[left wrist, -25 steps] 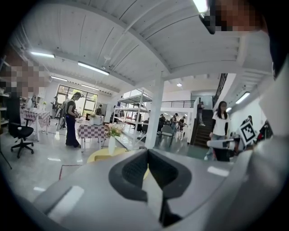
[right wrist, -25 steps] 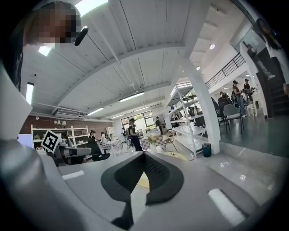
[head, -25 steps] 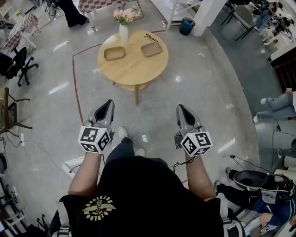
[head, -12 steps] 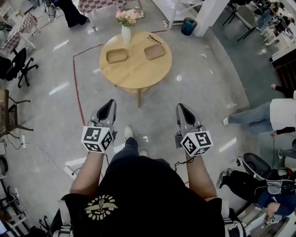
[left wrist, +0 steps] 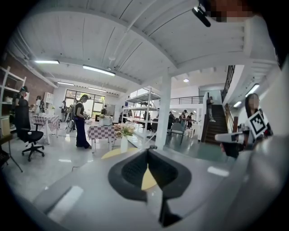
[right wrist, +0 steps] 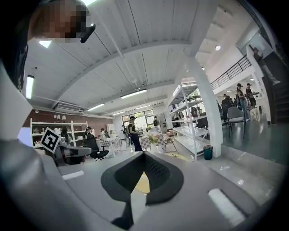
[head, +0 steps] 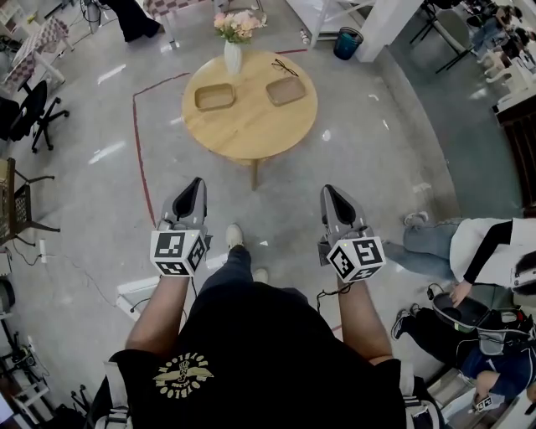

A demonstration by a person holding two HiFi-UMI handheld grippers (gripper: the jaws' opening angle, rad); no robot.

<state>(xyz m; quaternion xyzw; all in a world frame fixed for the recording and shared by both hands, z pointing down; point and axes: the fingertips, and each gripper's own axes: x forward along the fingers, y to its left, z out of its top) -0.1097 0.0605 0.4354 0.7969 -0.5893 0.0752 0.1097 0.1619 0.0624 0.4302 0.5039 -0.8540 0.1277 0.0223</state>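
Both grippers are held out at waist height over the grey floor, and neither touches anything. My left gripper (head: 197, 183) is shut and empty, and so is my right gripper (head: 328, 191). They point toward a round wooden table (head: 251, 126) a couple of steps ahead. On it lie two shallow wooden trays (head: 215, 98) (head: 286, 90), a white vase of flowers (head: 234, 52) and a pair of glasses (head: 285, 67). The left gripper view shows the left gripper's closed tips (left wrist: 147, 151) with the vase (left wrist: 124, 143) beyond. The right gripper view shows the right gripper's closed tips (right wrist: 143, 153).
A red tape line (head: 137, 151) runs on the floor left of the table. A black office chair (head: 32, 113) stands at far left, a blue bin (head: 347, 42) by a white pillar (head: 381, 17) behind the table. People (head: 481, 251) crouch and sit at the right.
The table has drifted right and up in the head view as I step. A person has walked in at the right and bent down. Both grippers stay shut.
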